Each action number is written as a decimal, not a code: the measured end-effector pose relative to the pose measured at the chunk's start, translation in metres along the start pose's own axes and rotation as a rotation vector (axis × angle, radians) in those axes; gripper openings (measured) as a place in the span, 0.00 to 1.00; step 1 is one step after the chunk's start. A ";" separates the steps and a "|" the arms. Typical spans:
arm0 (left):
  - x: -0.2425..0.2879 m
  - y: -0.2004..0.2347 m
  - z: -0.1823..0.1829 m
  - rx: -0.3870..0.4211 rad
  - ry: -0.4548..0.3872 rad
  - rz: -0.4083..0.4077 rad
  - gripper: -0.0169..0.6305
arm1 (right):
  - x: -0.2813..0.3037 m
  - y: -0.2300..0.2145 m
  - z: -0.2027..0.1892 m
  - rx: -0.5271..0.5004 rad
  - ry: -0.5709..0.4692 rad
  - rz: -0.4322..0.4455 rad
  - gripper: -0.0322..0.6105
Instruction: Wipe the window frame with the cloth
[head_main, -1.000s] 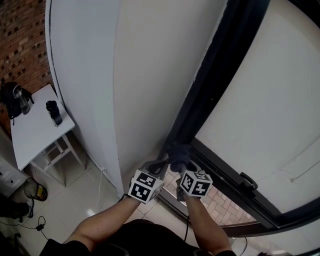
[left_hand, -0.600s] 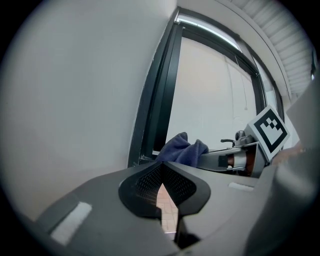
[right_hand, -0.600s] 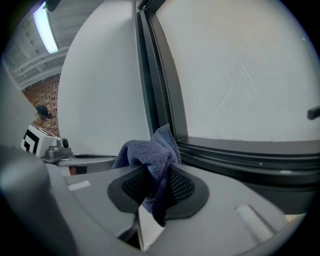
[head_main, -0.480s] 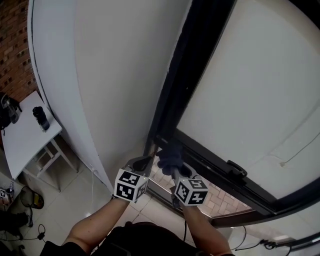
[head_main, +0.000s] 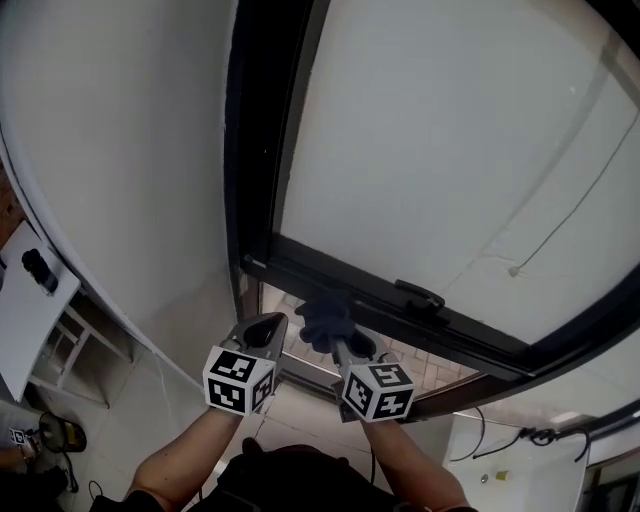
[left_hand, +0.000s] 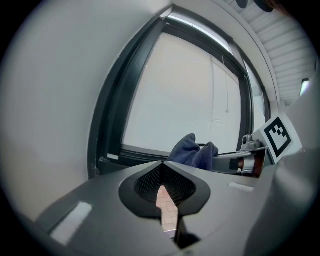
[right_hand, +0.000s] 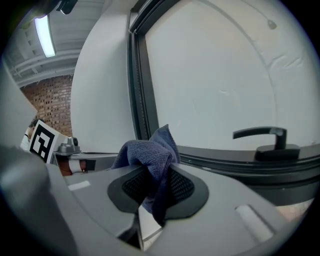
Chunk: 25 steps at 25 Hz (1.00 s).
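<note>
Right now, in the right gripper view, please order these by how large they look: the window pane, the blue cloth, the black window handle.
1. window pane, by far largest.
2. blue cloth; it sits close to the camera, which enlarges it.
3. black window handle, smallest.

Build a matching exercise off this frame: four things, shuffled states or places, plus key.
Things
1. left gripper
2. right gripper
3. cloth
4. window handle

States or places
A. jaws shut on the cloth
B. sits on the lower bar of the window frame
C. jaws shut, nothing between them
D. dark blue, bunched up

Pairs: 1-C, 2-A, 3-D, 4-B
</note>
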<state>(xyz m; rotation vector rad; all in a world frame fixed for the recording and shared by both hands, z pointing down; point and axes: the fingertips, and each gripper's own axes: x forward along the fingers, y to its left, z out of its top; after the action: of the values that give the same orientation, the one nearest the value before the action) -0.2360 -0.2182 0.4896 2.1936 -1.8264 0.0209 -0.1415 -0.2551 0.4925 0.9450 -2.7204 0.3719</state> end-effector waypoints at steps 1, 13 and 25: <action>0.005 -0.010 0.002 0.015 -0.003 -0.013 0.02 | -0.010 -0.009 0.002 0.004 -0.008 -0.017 0.16; 0.041 -0.120 0.015 0.047 -0.002 -0.136 0.02 | -0.145 -0.115 0.015 0.047 -0.111 -0.234 0.16; 0.067 -0.230 0.034 0.127 -0.011 -0.267 0.02 | -0.261 -0.191 0.014 0.108 -0.205 -0.369 0.16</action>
<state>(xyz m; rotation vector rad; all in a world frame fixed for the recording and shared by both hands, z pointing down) -0.0066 -0.2546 0.4220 2.5130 -1.5618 0.0712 0.1762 -0.2556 0.4311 1.5604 -2.6386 0.3683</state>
